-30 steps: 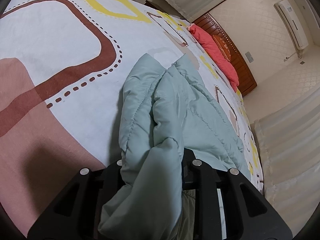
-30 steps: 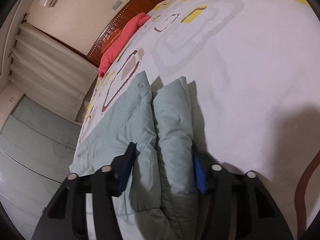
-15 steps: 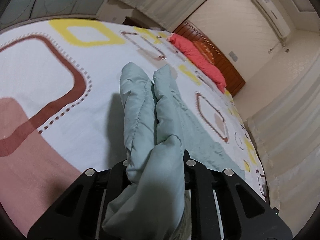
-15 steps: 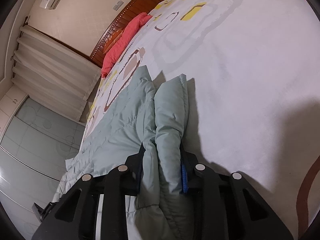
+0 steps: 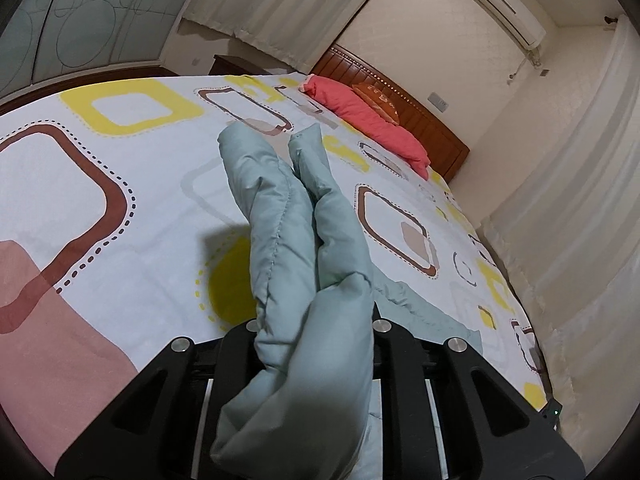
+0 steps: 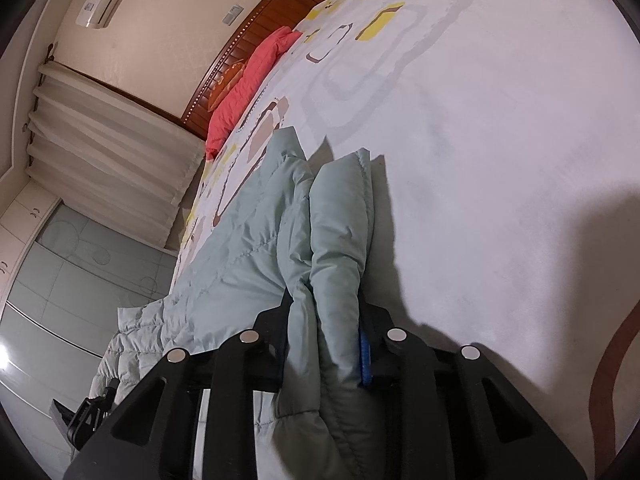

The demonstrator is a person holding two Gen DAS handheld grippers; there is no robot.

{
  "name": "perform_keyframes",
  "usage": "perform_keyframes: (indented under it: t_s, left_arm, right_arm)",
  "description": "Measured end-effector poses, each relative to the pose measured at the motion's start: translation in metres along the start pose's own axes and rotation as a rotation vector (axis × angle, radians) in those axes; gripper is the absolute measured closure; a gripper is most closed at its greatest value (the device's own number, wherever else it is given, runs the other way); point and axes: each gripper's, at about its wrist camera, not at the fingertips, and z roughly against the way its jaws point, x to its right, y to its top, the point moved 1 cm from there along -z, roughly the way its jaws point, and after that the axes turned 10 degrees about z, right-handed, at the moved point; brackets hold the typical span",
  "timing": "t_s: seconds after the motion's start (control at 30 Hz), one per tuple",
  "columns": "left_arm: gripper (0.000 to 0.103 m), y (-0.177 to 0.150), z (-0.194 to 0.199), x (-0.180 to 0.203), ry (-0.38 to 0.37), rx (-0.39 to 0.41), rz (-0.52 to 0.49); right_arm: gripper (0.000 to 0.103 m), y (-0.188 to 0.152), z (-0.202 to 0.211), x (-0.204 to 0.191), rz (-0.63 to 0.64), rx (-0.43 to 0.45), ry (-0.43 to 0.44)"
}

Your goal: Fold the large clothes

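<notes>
left claw (image 5: 314,320) pinching padded jacket (image 5: 280,216) edge, lifted off bed (image 5: 80,200) | right claw (image 6: 324,320) clamped on bunched fold | soft, puffy, probably light, slippery | grip stitched hem

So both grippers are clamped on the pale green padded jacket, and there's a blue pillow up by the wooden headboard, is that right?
Not quite: the pillow is coral red, not blue, as the left wrist view shows. Both the left gripper and right gripper are clamped on the pale green padded jacket, by the wooden headboard.

Left tool (image 5: 314,320) and right tool (image 6: 324,320) both clamped, angled downward.
</notes>
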Motion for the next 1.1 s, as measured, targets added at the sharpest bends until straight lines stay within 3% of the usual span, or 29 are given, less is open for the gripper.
perform_keyframes:
  t_s: [0.17, 0.37, 0.47, 0.53, 1.1]
  left_arm:
    - [0.086, 0.0, 0.001, 0.0, 0.005, 0.0, -0.004]
    - [0.086, -0.002, -0.001, 0.001, 0.011, 0.0, -0.017]
    - [0.086, -0.004, 0.0, 0.003, 0.002, -0.001, -0.023]
    - [0.086, -0.006, 0.001, 0.01, -0.011, -0.002, -0.041]
    - [0.086, -0.079, -0.021, 0.113, -0.095, -0.098, -0.321]
  right_arm:
    - [0.07, -0.001, 0.006, 0.0, -0.006, -0.006, -0.005]
    - [0.055, -0.008, 0.018, -0.007, 0.02, -0.002, -0.011]
    - [0.057, -0.01, 0.019, -0.01, 0.043, -0.002, -0.044]
    - [0.064, -0.011, 0.017, -0.012, 0.068, -0.012, -0.067]
    - [0.068, -0.014, 0.018, 0.001, 0.033, -0.002, -0.015]
